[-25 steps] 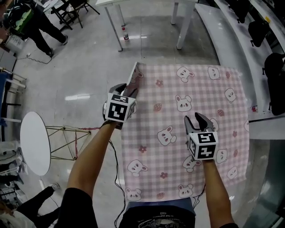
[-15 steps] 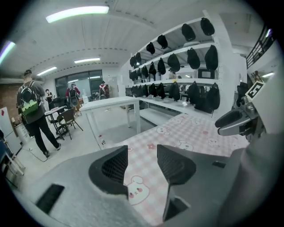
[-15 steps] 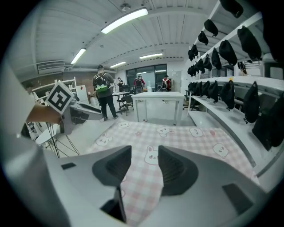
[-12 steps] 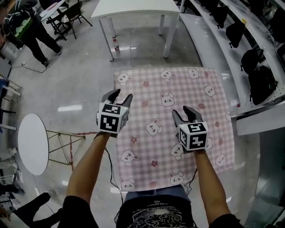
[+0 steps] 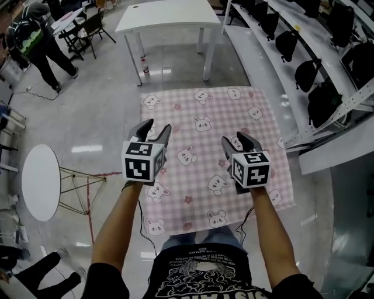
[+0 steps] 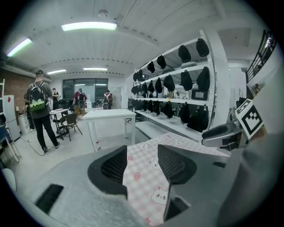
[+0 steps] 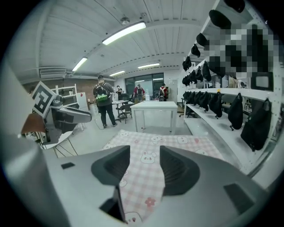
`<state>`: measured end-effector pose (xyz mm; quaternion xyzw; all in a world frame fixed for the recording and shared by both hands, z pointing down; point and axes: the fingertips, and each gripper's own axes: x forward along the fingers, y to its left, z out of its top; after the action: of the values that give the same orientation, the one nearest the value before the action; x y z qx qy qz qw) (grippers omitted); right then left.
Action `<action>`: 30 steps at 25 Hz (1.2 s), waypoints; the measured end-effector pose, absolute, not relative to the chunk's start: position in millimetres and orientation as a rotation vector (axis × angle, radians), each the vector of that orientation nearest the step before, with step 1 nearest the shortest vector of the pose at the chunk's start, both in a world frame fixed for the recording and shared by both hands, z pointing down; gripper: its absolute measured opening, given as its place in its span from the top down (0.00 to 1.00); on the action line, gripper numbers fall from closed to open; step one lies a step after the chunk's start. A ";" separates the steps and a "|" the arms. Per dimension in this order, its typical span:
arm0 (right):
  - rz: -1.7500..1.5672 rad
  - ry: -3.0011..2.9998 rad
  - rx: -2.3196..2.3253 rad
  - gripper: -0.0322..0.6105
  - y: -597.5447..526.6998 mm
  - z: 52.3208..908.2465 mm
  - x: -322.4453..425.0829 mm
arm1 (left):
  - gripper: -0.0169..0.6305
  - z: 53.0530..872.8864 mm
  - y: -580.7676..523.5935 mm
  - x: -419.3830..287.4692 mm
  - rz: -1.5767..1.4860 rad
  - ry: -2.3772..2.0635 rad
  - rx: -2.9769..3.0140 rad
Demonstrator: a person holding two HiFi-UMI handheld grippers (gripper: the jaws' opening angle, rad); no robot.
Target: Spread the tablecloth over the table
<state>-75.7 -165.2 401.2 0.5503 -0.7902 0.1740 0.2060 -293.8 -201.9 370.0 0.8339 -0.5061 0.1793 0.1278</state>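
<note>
Overhead, the pink checked tablecloth with its rabbit print lies flat and fully spread over the surface, hiding it, with one edge hanging just in front of the person's body at six o'clock. Around it is a glossy grey floor. A white table stands at twelve o'clock, with a small bottle on the floor by one of its legs. A round white side table sits at nine o'clock, and a person with a backpack stands at ten o'clock. White shelves run along two to three o'clock and carry a row of black bags; what they hold cannot be seen.

The left gripper hangs above the cloth's nine o'clock edge, its jaws moderately apart and holding nothing. The right gripper hangs above the cloth towards four o'clock, its jaws opening, with only the cloth far below showing between them.
</note>
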 end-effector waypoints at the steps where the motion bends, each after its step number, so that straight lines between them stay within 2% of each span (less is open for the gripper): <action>1: 0.480 -2.206 1.539 0.62 -163.1 395.5 -71.1 | 0.62 364.6 -196.2 -290.0 0.513 -1.477 2.428; 6: 0.461 -2.228 1.539 0.61 -151.8 383.7 -40.9 | 0.62 350.4 -171.7 -257.0 0.464 -1.495 2.431; 14: 0.480 -2.261 1.486 0.61 -147.0 390.4 50.4 | 0.62 354.7 -158.5 -154.0 0.435 -1.524 2.388; 20: 0.521 -2.269 1.446 0.61 -154.3 413.1 132.1 | 0.62 380.0 -161.7 -65.9 0.471 -1.519 2.346; 30: 0.672 -2.221 1.419 0.61 -181.8 481.0 231.2 | 0.62 436.1 -182.6 31.7 0.536 -1.466 2.292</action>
<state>231.2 -181.8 481.0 0.5101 -0.7985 0.2417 0.2092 31.7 -182.6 436.1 0.8125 -0.5197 0.1899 0.1834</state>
